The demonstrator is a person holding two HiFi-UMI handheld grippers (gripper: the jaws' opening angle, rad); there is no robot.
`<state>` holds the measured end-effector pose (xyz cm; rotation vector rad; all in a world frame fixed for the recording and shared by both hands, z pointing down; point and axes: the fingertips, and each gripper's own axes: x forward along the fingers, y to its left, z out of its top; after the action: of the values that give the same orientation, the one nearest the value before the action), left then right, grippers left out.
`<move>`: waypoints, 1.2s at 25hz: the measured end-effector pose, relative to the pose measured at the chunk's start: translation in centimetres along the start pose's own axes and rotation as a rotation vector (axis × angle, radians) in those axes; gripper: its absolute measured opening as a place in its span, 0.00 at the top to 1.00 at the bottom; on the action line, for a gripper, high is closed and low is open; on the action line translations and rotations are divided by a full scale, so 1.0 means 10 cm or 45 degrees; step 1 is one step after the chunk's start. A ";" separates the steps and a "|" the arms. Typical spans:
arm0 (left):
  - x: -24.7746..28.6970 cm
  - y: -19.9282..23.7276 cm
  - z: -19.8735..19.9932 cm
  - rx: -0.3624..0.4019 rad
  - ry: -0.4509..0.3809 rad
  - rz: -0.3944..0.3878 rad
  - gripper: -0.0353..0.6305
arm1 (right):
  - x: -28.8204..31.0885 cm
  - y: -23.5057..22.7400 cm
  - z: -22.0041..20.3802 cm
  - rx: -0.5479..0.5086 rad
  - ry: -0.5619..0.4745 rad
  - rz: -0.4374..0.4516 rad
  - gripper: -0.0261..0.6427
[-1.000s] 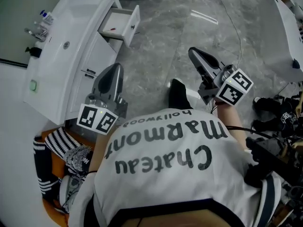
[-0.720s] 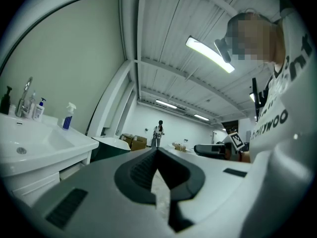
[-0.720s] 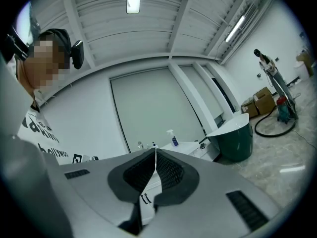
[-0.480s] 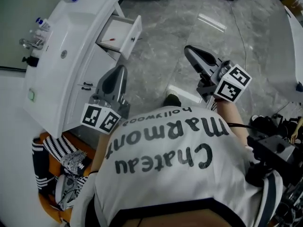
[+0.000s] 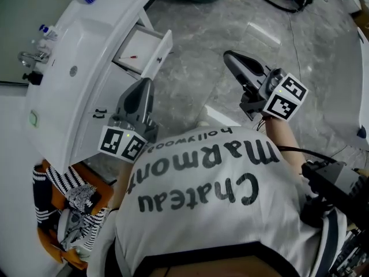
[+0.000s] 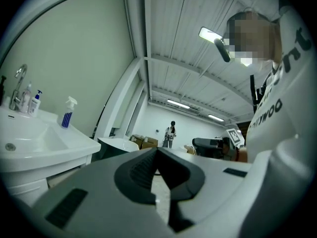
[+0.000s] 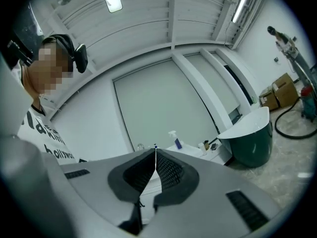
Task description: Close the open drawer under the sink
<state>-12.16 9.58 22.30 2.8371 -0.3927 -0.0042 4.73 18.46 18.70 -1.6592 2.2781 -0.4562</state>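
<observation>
The person had stepped closer to the sink [image 5: 69, 74]. The open drawer [image 5: 144, 49] now sat nearer, just ahead of the left tongs [image 5: 145, 86]. The left tongs and the right tongs [image 5: 232, 60] were both closed and held nothing. The drawer was still pulled out, so I think the push to close it had not started. It stuck out from under the sink toward the right, over the floor [image 5: 196, 45]. Its long white front ran side by side with the sink's edge.
</observation>
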 end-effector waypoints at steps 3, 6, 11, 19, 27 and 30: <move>0.18 0.05 0.02 0.001 -0.007 0.029 0.93 | 0.12 -0.29 0.08 0.025 0.017 0.007 0.94; 0.23 0.07 -0.03 0.009 -0.006 0.052 0.93 | 0.18 -0.42 0.06 0.011 0.044 0.016 0.94; 0.16 0.05 -0.21 0.009 -0.007 0.142 0.93 | 0.21 -0.52 -0.10 0.038 0.082 0.069 0.94; 0.12 0.53 -0.46 -0.087 0.106 0.180 0.93 | 0.98 -0.67 -0.31 0.175 0.158 0.156 0.94; 0.18 1.09 -0.58 -0.085 0.057 0.176 0.93 | 1.35 -0.79 -0.56 0.185 0.093 0.177 0.94; 0.37 1.29 -0.31 -0.099 0.089 0.155 0.93 | 1.69 -0.80 -0.35 0.210 0.127 0.177 0.94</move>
<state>-11.94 -2.49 28.90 2.7236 -0.5370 0.1015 5.23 0.36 24.44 -1.4186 2.3369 -0.6875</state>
